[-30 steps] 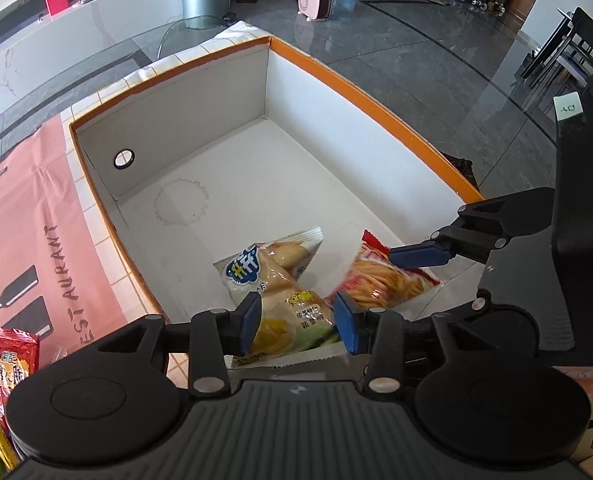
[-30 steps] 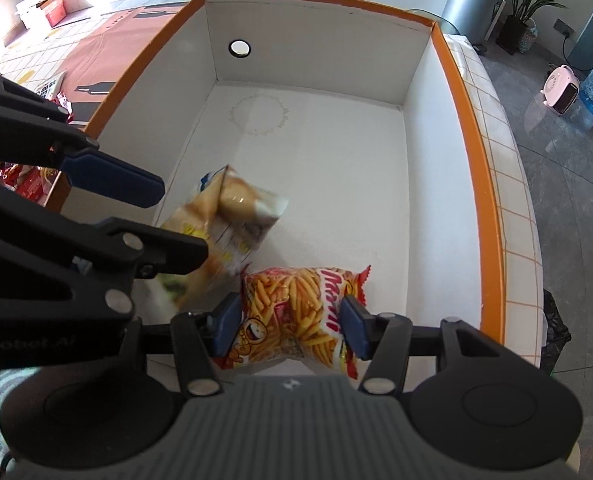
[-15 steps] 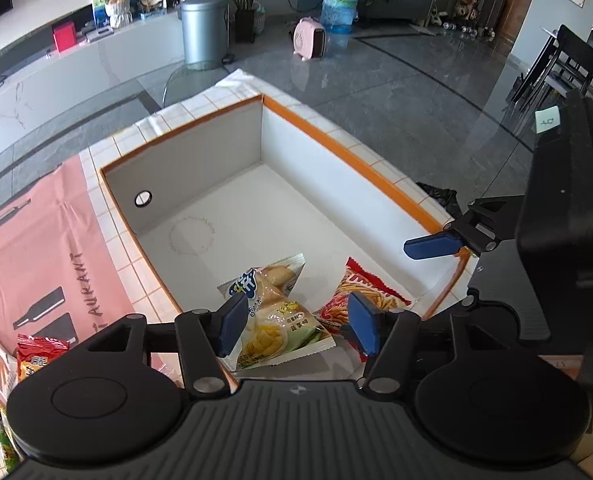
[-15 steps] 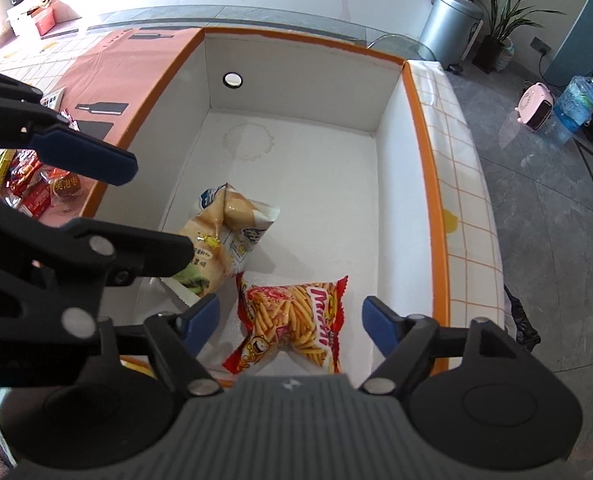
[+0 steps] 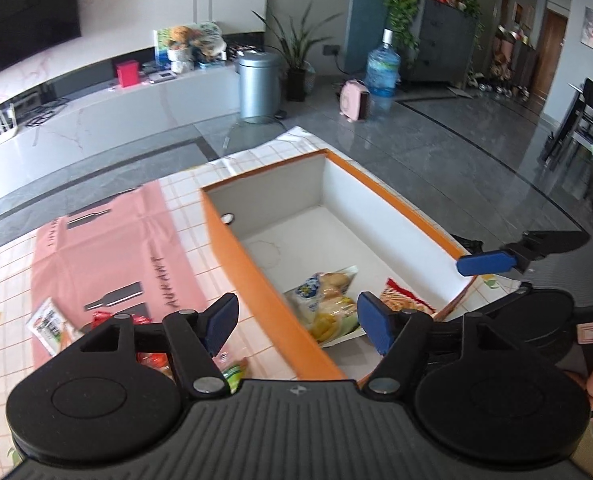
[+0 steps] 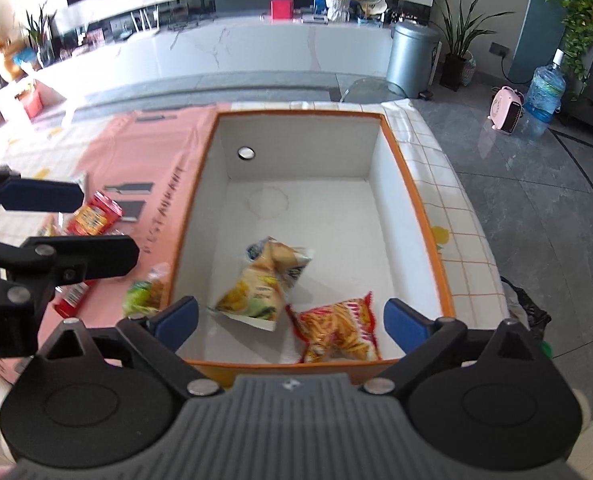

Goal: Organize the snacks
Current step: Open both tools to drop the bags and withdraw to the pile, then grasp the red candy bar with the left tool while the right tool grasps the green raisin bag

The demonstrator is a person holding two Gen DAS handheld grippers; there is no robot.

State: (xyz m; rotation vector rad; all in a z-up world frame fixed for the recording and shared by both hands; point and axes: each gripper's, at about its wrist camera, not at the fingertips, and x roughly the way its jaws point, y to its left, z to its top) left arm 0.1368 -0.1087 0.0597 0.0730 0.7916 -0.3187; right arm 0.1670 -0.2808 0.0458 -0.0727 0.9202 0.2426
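An orange-rimmed white box (image 6: pixel 412 196) (image 5: pixel 252 276) holds two snack bags: a yellow-and-blue bag (image 6: pixel 266 282) (image 5: pixel 328 300) and a red-and-orange bag of sticks (image 6: pixel 338 330) (image 5: pixel 404 300). My left gripper (image 5: pixel 298 322) is open and empty, raised above the box's near left wall. My right gripper (image 6: pixel 290 320) is open and empty, raised above the box's near edge. Several loose snack packets lie on the pink cloth left of the box, among them a red one (image 6: pixel 94 216) (image 5: pixel 104 316) and a green one (image 6: pixel 144 296) (image 5: pixel 232 372).
The box stands on a checked tablecloth (image 6: pixel 448 184) with a pink runner (image 5: pixel 108 248). The table's right edge drops to a grey floor (image 6: pixel 536 184). A white packet (image 5: pixel 48 324) lies at the runner's left edge. The right gripper's blue finger (image 5: pixel 484 264) shows at the right.
Both grippers have let go of their bags, opened wide and pulled up and back from the box. The two bags now lie on the box floor. The left gripper has shifted left.
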